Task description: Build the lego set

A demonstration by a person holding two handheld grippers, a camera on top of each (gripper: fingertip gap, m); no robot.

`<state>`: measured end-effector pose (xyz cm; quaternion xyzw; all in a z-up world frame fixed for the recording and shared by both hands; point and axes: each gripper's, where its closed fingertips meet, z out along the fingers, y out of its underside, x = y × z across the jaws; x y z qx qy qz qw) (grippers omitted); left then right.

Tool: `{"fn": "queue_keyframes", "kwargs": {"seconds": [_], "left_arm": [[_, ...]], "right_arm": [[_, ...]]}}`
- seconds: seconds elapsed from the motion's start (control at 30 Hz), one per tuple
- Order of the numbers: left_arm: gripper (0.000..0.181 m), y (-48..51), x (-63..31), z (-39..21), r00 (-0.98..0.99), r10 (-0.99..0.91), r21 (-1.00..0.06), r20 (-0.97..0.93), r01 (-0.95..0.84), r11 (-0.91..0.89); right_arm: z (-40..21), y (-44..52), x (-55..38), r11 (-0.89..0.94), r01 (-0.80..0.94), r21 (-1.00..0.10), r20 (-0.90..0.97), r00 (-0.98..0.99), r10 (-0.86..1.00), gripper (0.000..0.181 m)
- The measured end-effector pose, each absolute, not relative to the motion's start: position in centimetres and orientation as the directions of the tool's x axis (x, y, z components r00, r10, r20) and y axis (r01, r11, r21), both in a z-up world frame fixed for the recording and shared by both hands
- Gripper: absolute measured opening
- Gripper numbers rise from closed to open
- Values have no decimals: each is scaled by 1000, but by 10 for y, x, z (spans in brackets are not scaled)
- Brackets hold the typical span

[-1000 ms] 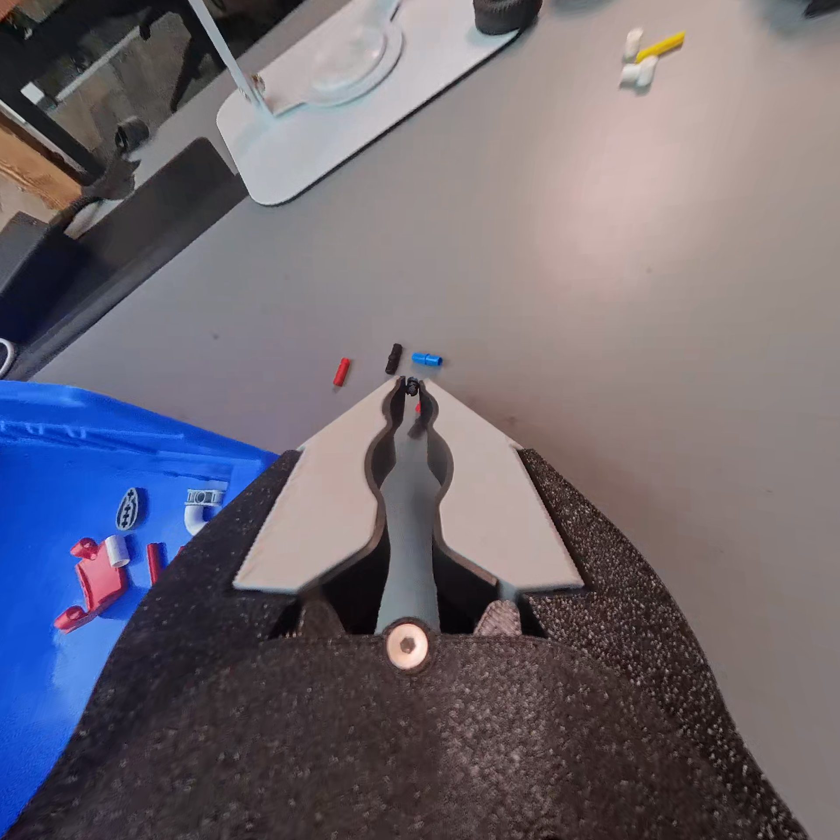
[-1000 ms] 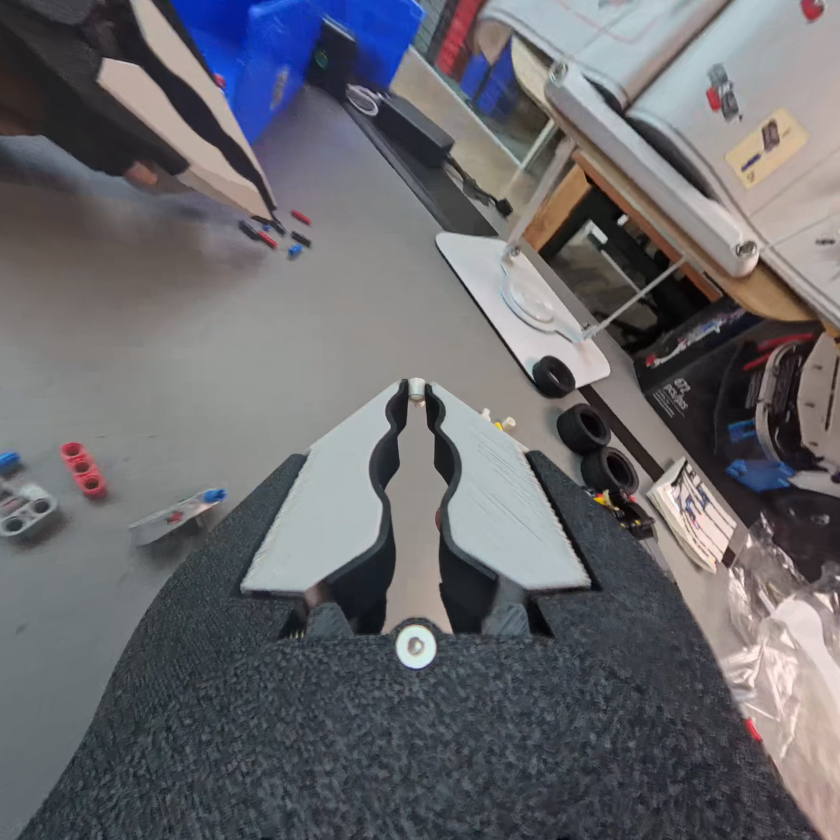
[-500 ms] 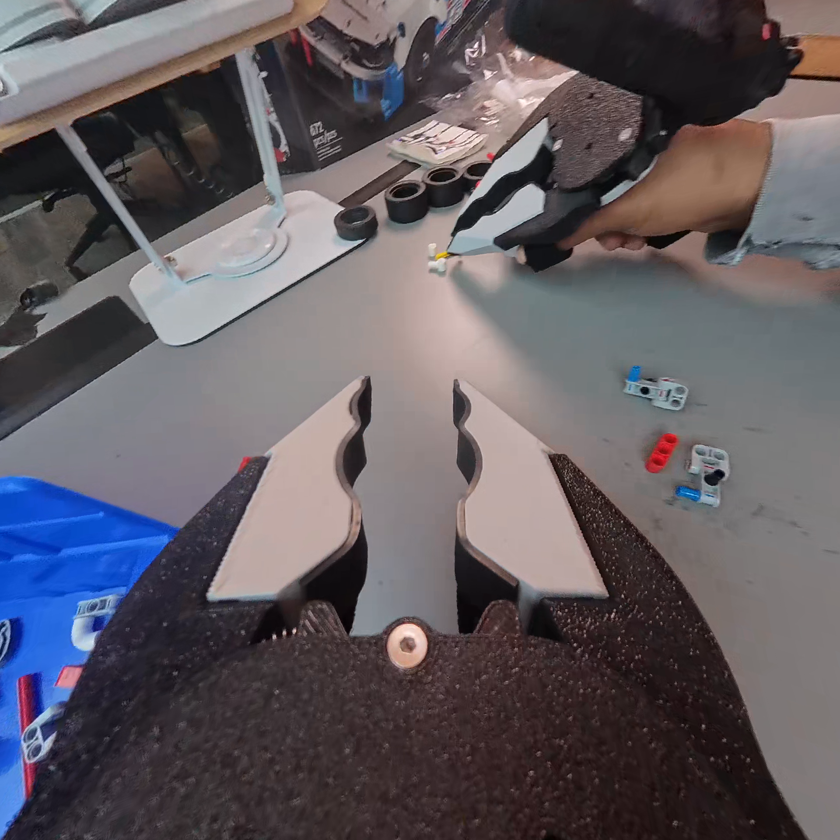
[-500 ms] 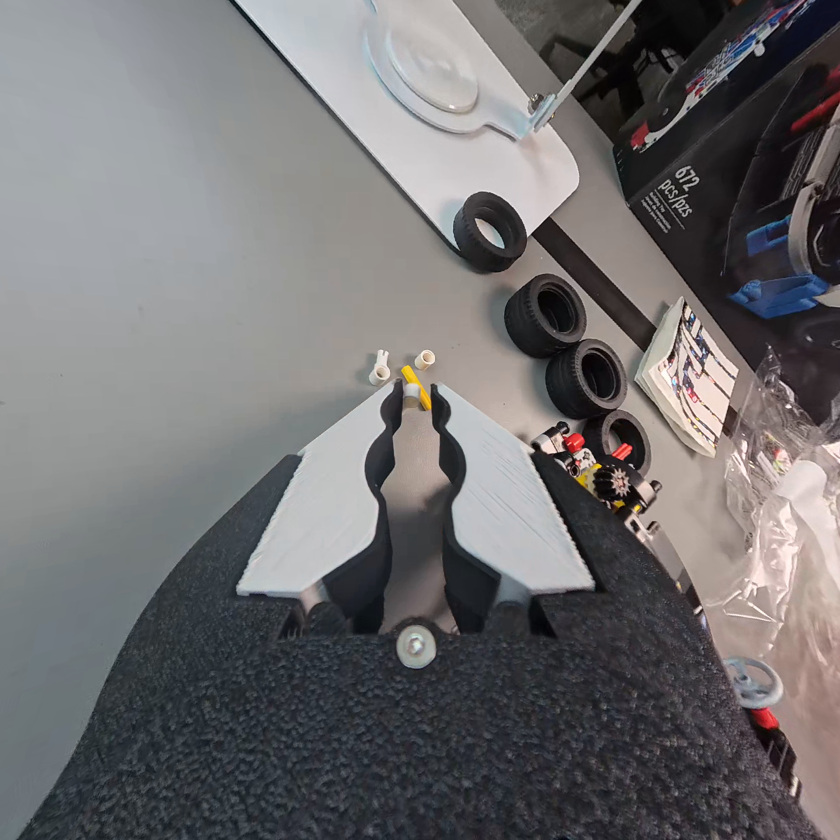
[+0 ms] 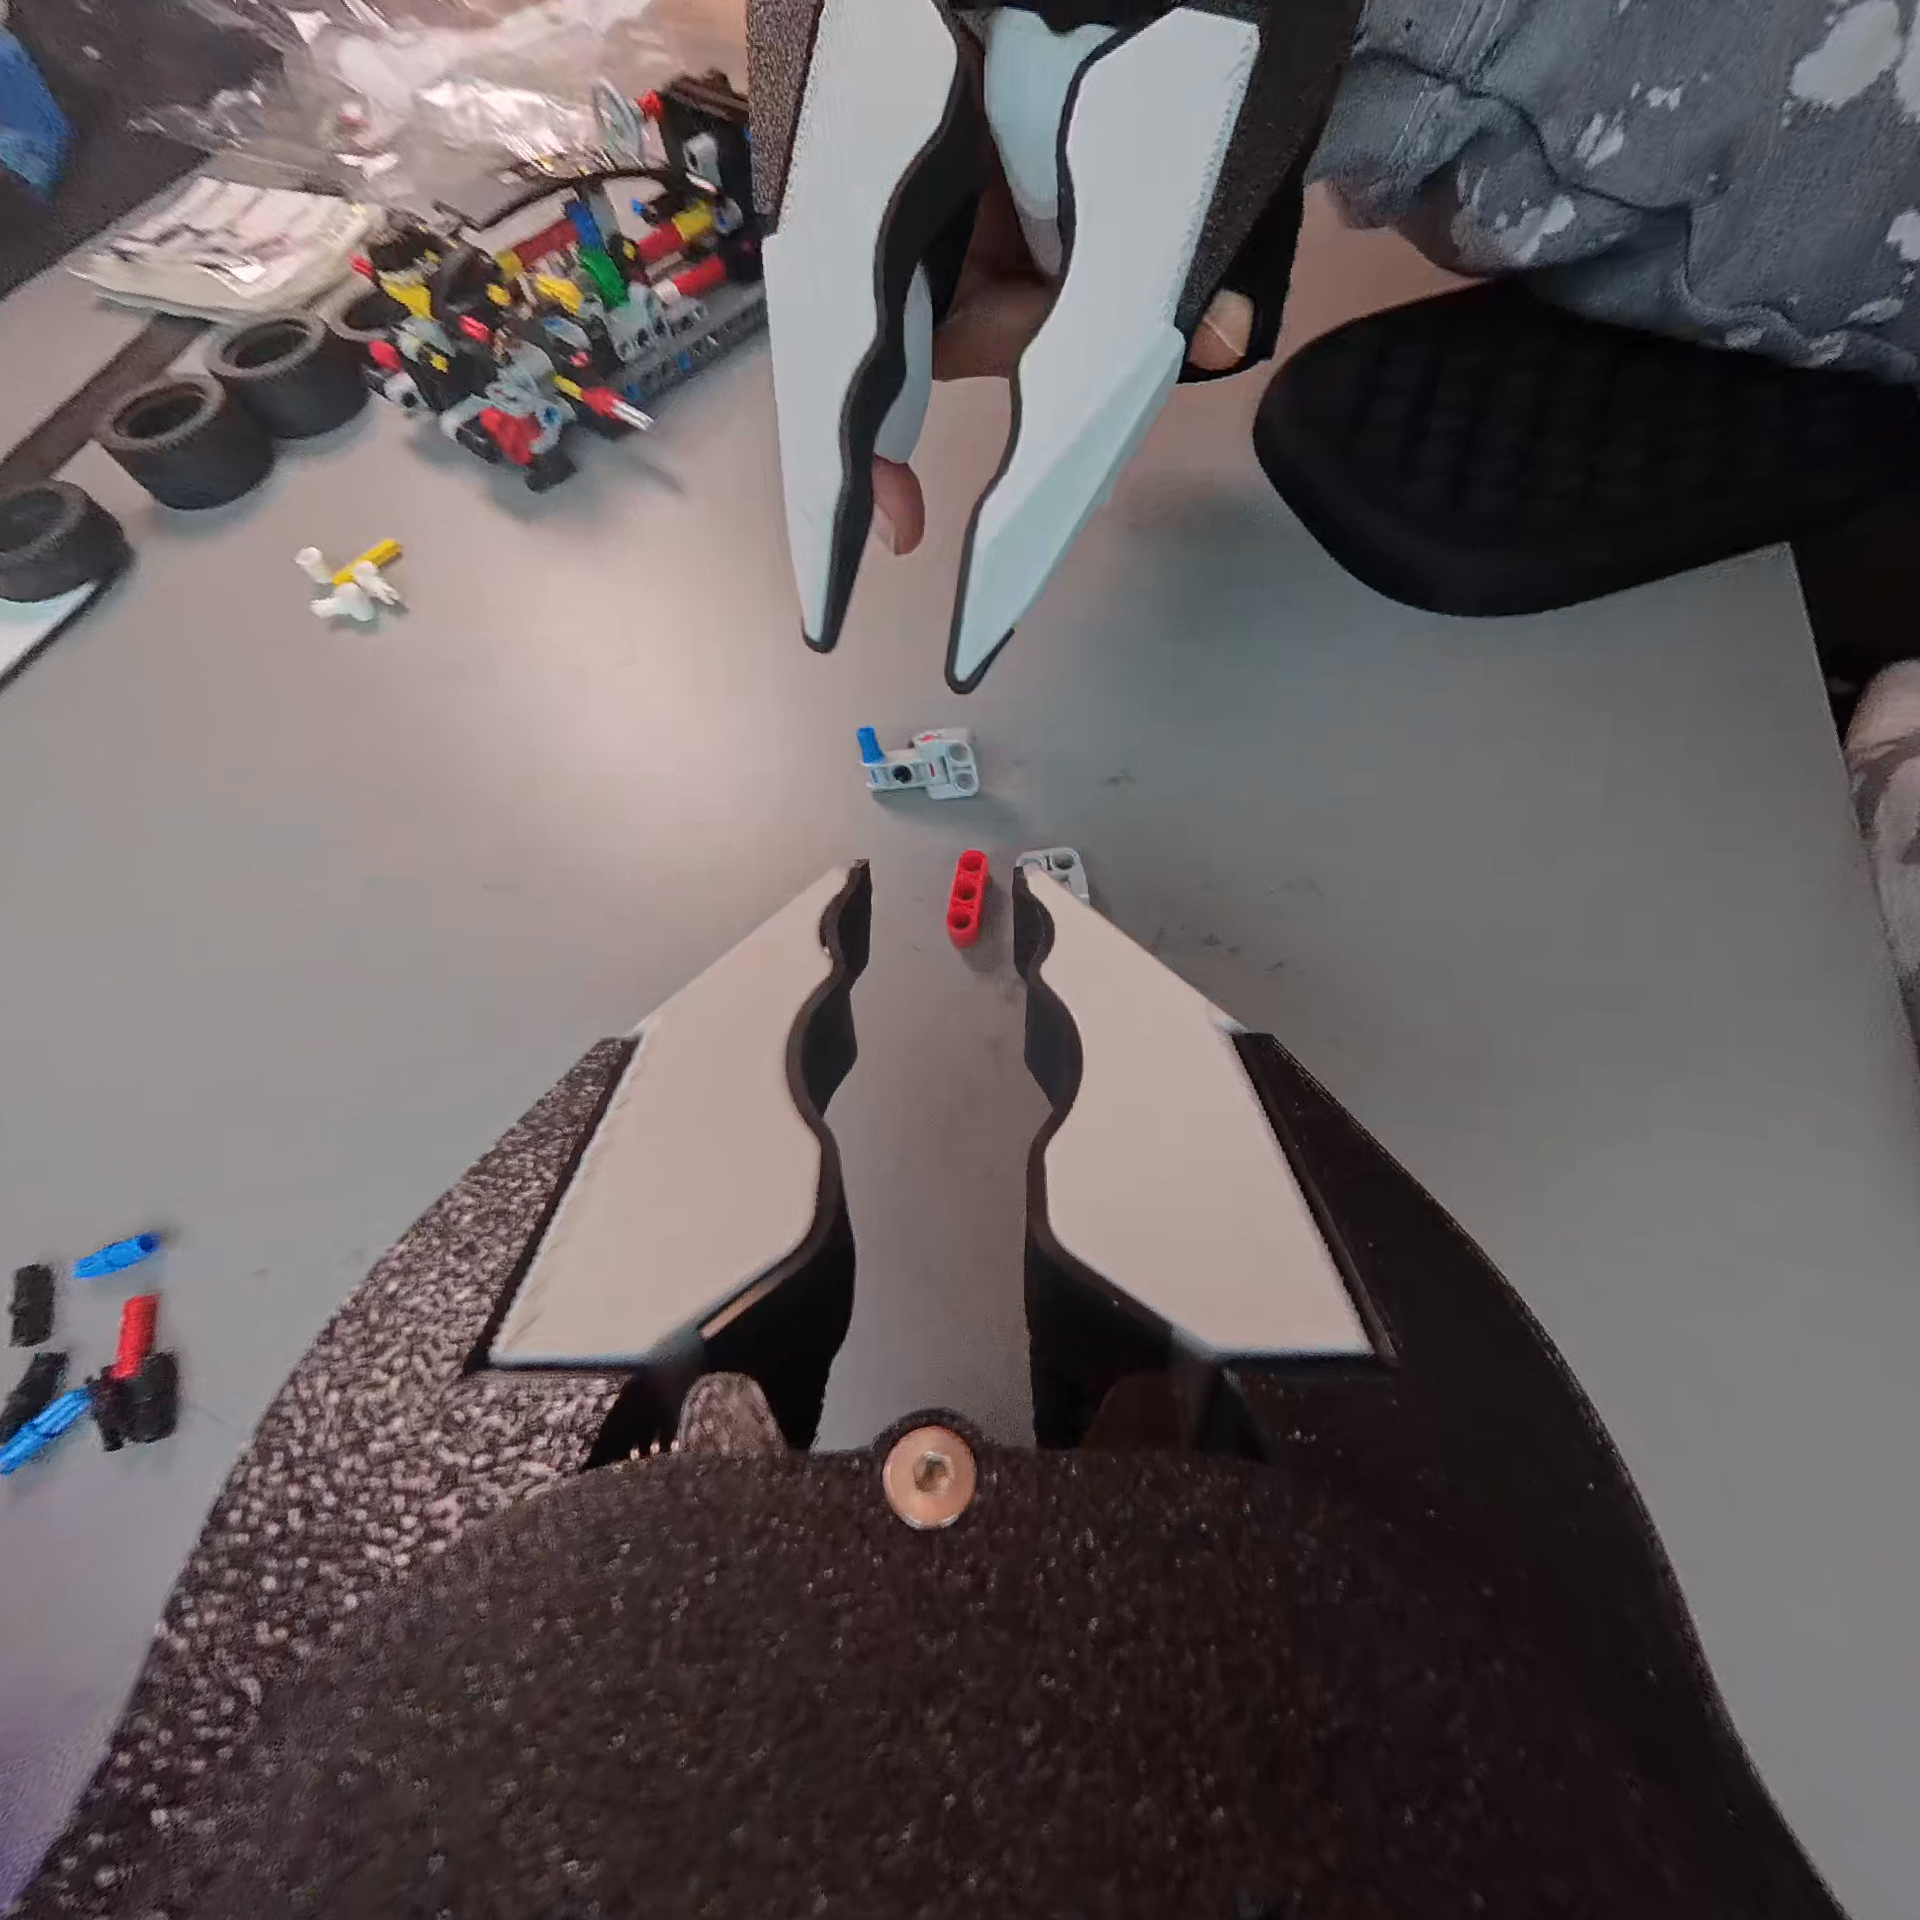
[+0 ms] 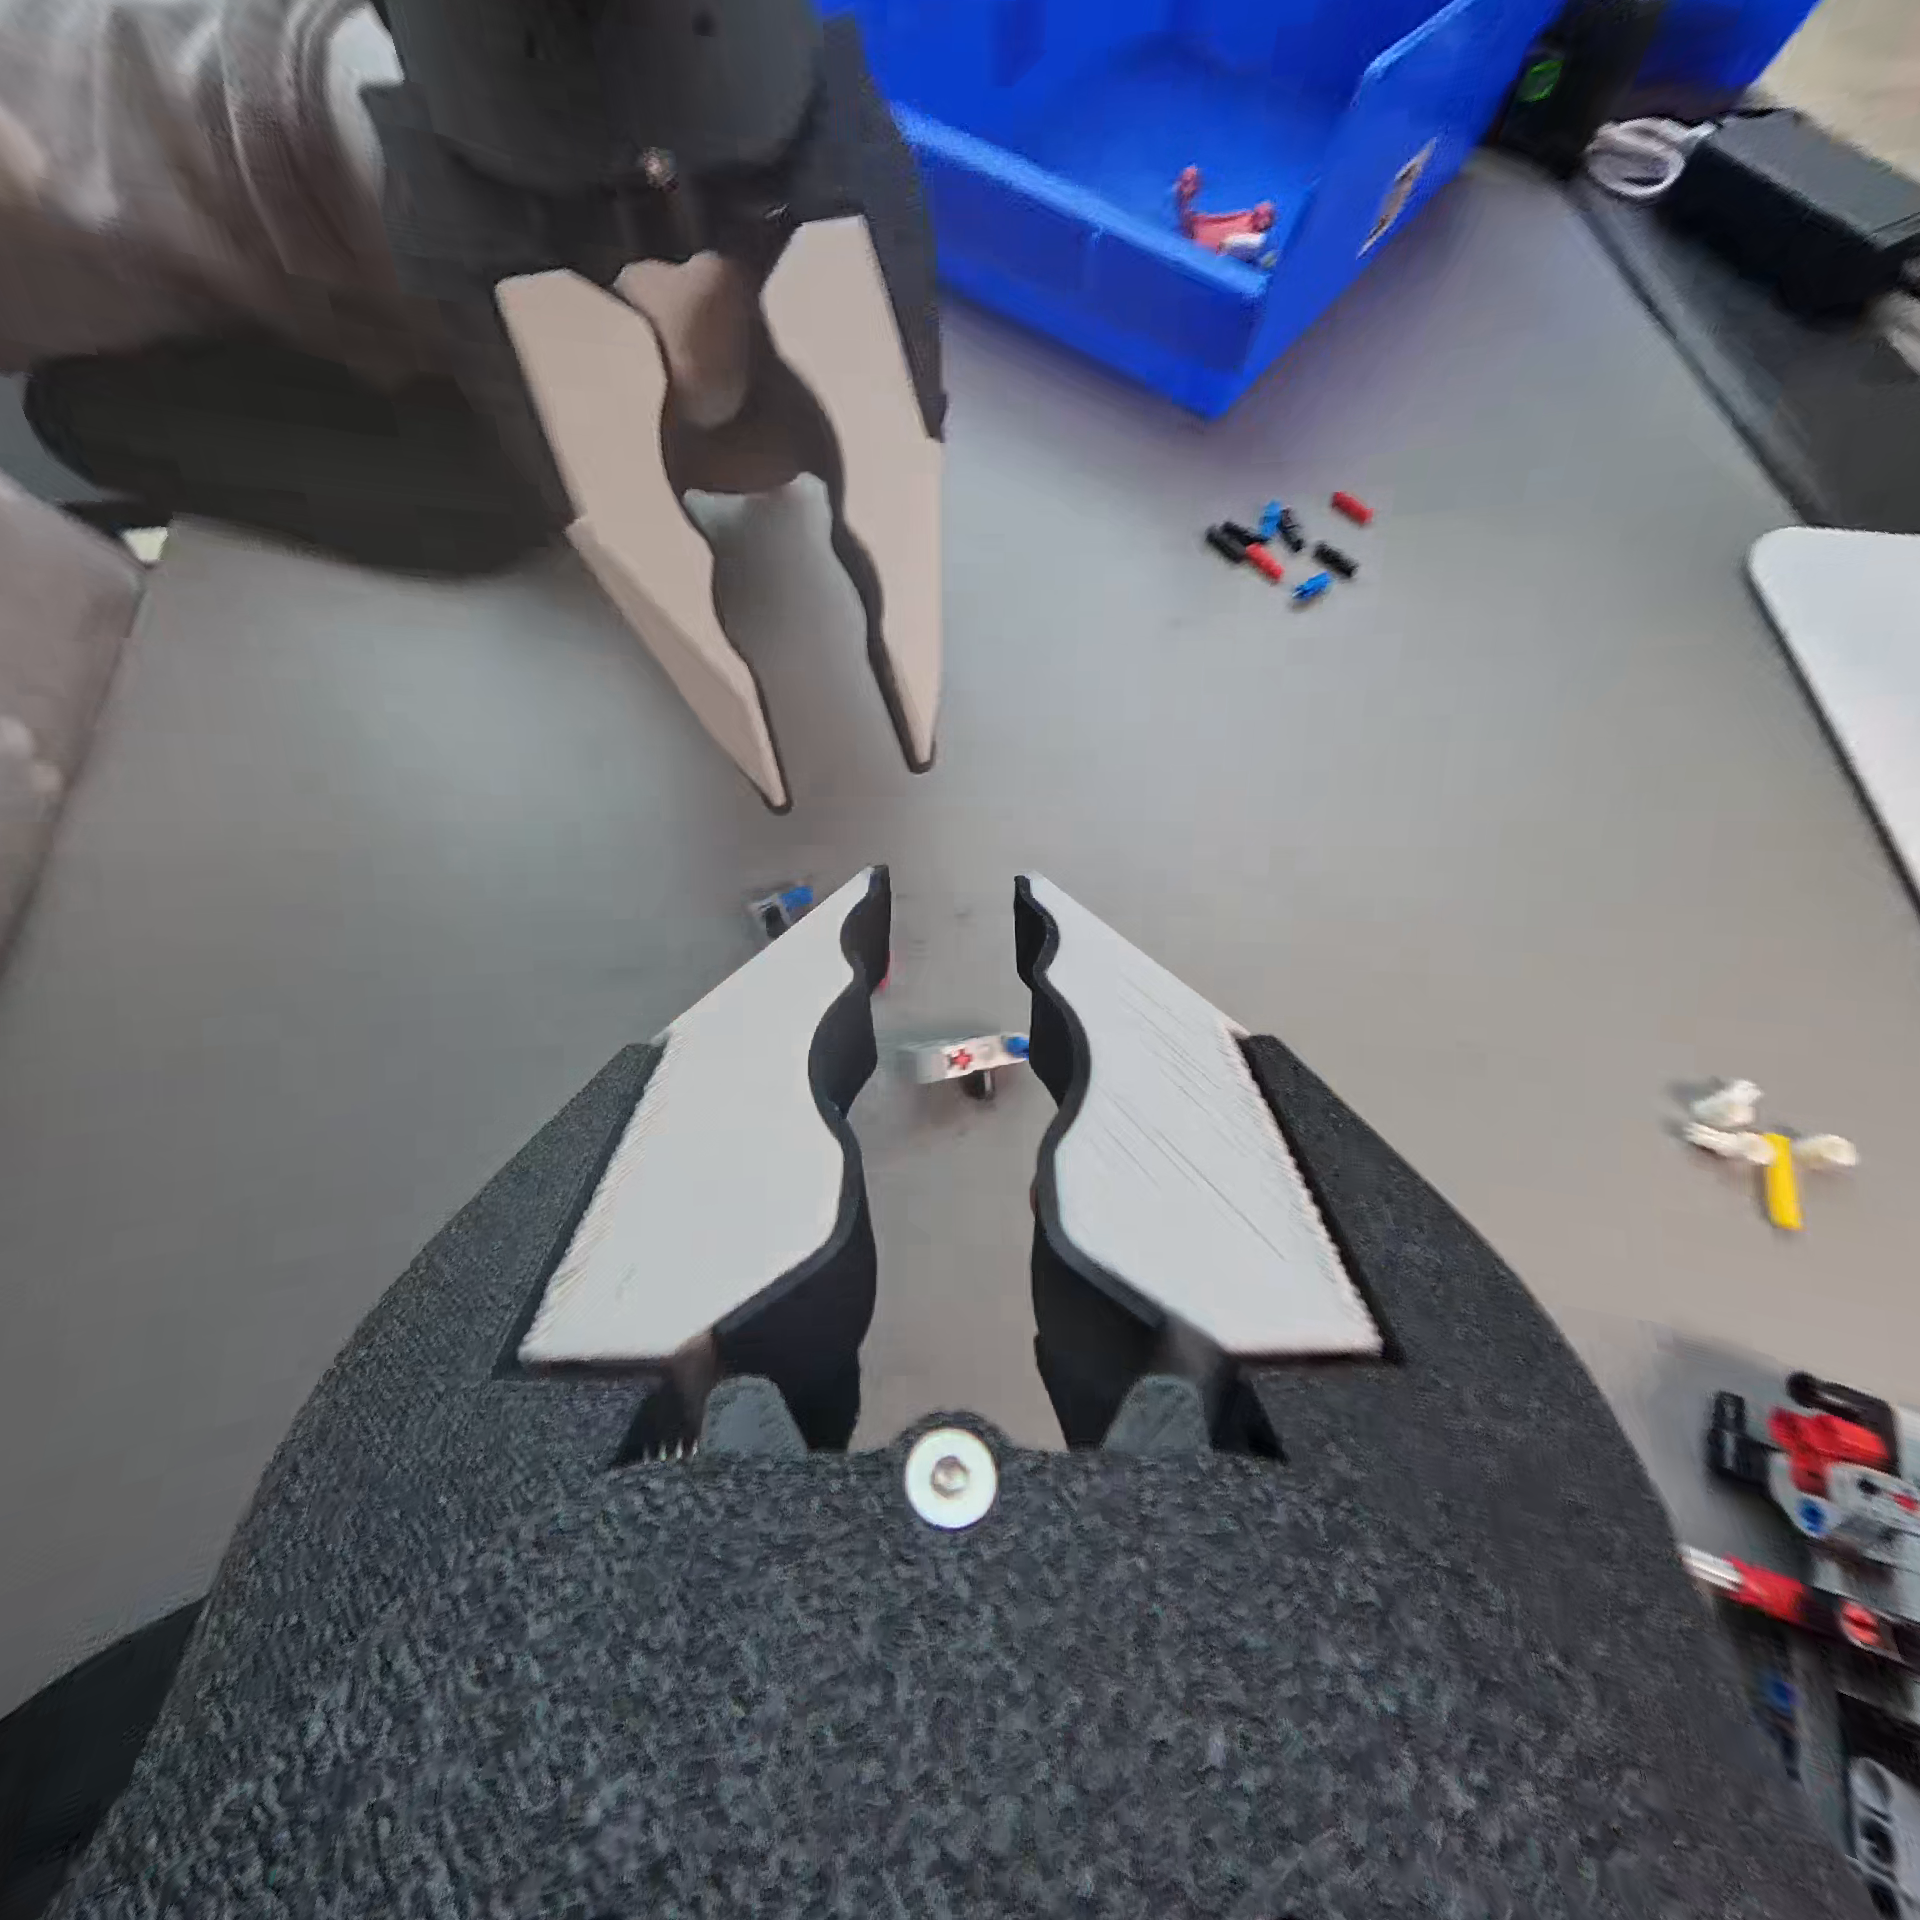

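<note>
My left gripper (image 5: 942, 878) is open and empty, low over the grey table. A red three-hole beam (image 5: 966, 899) lies between its tips, and a small grey piece (image 5: 1055, 864) shows beside its right fingertip. A grey connector with a blue pin (image 5: 920, 764) lies just beyond. My right gripper (image 6: 951, 878) is open and empty, and the same connector (image 6: 961, 1058) lies between its fingers. The two grippers face each other: the right gripper (image 5: 894, 665) shows in the left wrist view, and the left gripper (image 6: 847, 784) shows in the right wrist view.
A partly built model (image 5: 540, 312) and black tyres (image 5: 187, 436) stand at the far left. White and yellow pieces (image 5: 348, 582) and loose pins (image 5: 94, 1340) lie on the table. A blue bin (image 6: 1143, 208) and a white lamp base (image 6: 1849, 665) are farther off. The table edge (image 5: 1818, 727) is on the right.
My left gripper opened and swung from the loose pins to the red beam. My right gripper left the white and yellow pieces, opened, and moved over the grey connector.
</note>
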<state>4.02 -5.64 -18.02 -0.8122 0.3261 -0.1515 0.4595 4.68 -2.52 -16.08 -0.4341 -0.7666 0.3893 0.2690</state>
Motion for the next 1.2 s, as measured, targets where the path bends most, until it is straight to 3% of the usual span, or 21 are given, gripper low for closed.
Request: {"fn": "queue_keyframes", "kwargs": {"seconds": [0.03, 0.33, 0.5, 0.57, 0.67, 0.77, 0.87, 1.0, 1.2], "left_arm": [[26, -58, 42, -187, 734, -677, -826, -54, -413, -382], [22, -55, 42, -211, 736, -674, -767, -65, -469, -439], [21, -47, 49, -220, 719, -691, -732, -71, -508, -454], [7, -45, 53, -221, 705, -703, -723, -94, -534, -439], [6, -38, 43, -214, 724, -669, -720, -170, -555, -418], [7, -22, 4, -169, 842, -493, -815, -217, -435, -383], [6, -18, -81, -111, 949, -131, -892, -286, -313, -326], [7, -50, -192, -90, 895, 296, -893, -334, -199, -405], [9, -75, -239, -129, 860, 386, -817, -334, -59, -574]], "right_arm": [[-171, -30, 49, 342, 473, -812, 84, -486, 870, 20], [-211, -43, 51, 439, 587, -680, 79, -536, 840, 14], [-207, -43, 56, 425, 583, -692, 62, -539, 840, 14], [-204, -44, 59, 416, 581, -699, 52, -540, 840, 14], [-200, -42, 63, 410, 577, -707, 50, -538, 841, 15], [-194, -41, 68, 408, 567, -716, 54, -538, 841, 16], [-195, -45, 71, 419, 568, -708, 46, -556, 830, 19], [-208, -49, 74, 451, 594, -666, 37, -578, 815, 22], [-197, -32, 75, 408, 598, -689, 50, -523, 851, 21]]}}
